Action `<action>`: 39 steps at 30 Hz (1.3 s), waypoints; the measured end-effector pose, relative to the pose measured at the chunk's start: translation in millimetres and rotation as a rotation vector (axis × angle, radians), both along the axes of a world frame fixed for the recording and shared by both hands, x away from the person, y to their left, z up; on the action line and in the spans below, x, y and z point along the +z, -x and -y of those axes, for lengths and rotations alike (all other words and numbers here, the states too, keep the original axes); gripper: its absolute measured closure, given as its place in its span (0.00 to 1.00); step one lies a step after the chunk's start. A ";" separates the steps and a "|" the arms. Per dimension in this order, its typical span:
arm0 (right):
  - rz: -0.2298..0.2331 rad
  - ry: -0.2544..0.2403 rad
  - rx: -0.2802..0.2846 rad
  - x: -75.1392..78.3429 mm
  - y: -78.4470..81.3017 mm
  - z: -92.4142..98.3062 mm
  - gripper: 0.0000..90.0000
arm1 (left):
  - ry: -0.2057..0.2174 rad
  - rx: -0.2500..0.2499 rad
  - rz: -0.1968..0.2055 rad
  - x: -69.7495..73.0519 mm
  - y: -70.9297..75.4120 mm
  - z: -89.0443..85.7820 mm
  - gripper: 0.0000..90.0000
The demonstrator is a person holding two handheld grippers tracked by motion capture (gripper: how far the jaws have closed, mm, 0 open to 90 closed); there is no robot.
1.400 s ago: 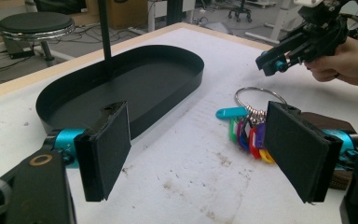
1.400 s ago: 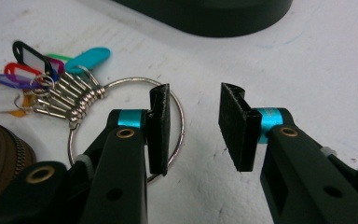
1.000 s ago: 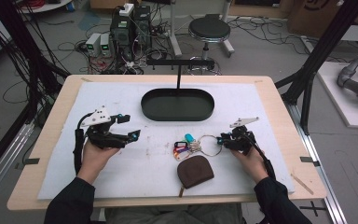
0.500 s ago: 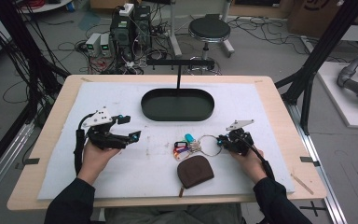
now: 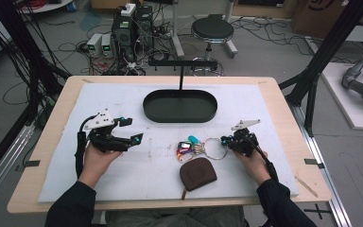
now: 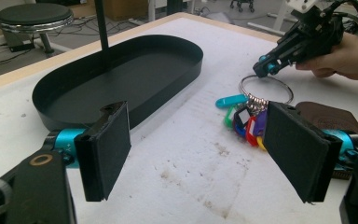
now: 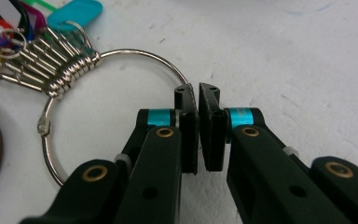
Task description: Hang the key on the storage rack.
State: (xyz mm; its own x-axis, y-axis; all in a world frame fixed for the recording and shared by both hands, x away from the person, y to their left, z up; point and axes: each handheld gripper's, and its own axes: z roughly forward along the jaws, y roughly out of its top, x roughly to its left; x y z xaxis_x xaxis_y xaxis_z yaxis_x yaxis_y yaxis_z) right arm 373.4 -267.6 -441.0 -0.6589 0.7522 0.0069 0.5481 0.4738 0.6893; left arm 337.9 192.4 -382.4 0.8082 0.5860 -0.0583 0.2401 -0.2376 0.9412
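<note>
A large metal key ring (image 5: 213, 147) with several coloured key tags (image 5: 189, 146) lies on the white mat in front of me. The same key ring (image 7: 121, 56) runs in between the jaws of my right gripper (image 7: 198, 93), which is shut on its wire at the right side. From the left gripper view, that right gripper (image 6: 263, 70) touches the key ring (image 6: 266, 79) from the far side. In the high view my right gripper (image 5: 225, 140) is low on the mat. My left gripper (image 5: 131, 130) is held open left of the keys; its pads (image 6: 105, 149) are wide apart with nothing between them.
A brown leather pouch (image 5: 197, 173) lies just in front of the key tags. A black oval tray (image 5: 156, 113) sits behind the keys, with a black T-shaped stand (image 5: 182, 64) rising at its back. The white mat (image 5: 264, 109) covers most of the wooden table.
</note>
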 end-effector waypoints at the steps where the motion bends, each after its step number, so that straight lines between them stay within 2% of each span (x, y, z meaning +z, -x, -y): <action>1: 0.011 -0.024 -0.015 3.2 -0.4 3.2 0.98 | 0.002 0.001 0.001 0.0 0.2 -0.5 0.26; 9: 0.070 -0.127 -0.052 17.5 1.4 11.5 0.98 | 0.003 0.007 0.006 0.7 1.9 -2.8 0.26; 14: 0.090 -0.193 -0.054 24.9 4.8 11.7 0.98 | 0.004 0.009 0.006 0.7 3.0 -3.6 0.26; 15: 0.090 -0.193 -0.054 24.9 4.8 11.7 0.98 | 0.004 0.009 0.006 0.7 3.0 -3.6 0.26; 16: 0.099 -0.218 -0.054 27.7 6.8 10.1 0.98 | 0.005 0.007 0.008 0.7 3.2 -3.7 0.26; 23: 0.125 -0.255 -0.025 33.0 10.9 0.6 0.97 | 0.003 0.000 0.008 0.3 3.7 -2.9 0.26; 25: 0.122 -0.261 -0.024 33.2 11.3 0.2 0.97 | 0.004 0.001 0.008 0.4 3.9 -2.8 0.26; 27: 0.109 -0.295 -0.014 33.4 12.7 -1.7 0.97 | 0.005 0.000 0.011 0.5 3.6 -3.0 0.26; 31: 0.103 -0.313 0.001 33.6 14.2 -4.0 0.97 | 0.004 -0.003 0.009 -0.1 3.2 -2.4 0.26; 39: 0.088 -0.309 0.034 31.4 18.0 -12.6 0.96 | 0.003 -0.010 0.003 -1.8 1.8 -1.0 0.26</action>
